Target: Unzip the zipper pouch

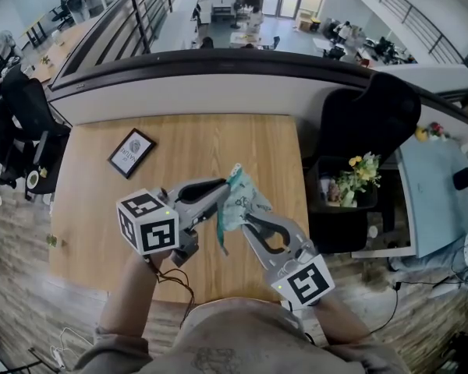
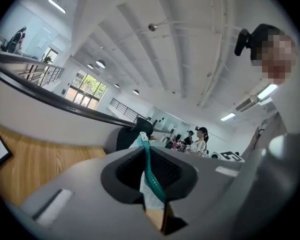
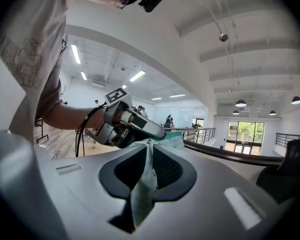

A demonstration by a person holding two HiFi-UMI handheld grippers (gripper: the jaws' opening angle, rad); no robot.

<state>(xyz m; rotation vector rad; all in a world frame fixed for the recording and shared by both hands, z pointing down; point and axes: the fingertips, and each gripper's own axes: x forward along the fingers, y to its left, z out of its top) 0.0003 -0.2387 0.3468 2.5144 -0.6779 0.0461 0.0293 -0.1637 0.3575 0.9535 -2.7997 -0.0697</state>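
A pale patterned zipper pouch (image 1: 239, 202) with a teal zipper is held in the air over the wooden table (image 1: 187, 135), between both grippers. My left gripper (image 1: 225, 186) comes in from the left and is shut on the pouch's upper edge. In the left gripper view the teal zipper band (image 2: 150, 171) runs straight between the closed jaws. My right gripper (image 1: 246, 219) reaches up from the lower right and is shut on the pouch fabric (image 3: 144, 184), which is pinched flat between its jaws. The left gripper (image 3: 129, 126) also shows in the right gripper view, just beyond the pouch.
A small framed picture (image 1: 131, 153) lies on the table to the far left. A black office chair (image 1: 371, 114) stands off the table's right edge, with a crate of flowers (image 1: 351, 180) below it. A dark cable (image 1: 174, 277) hangs from the left hand.
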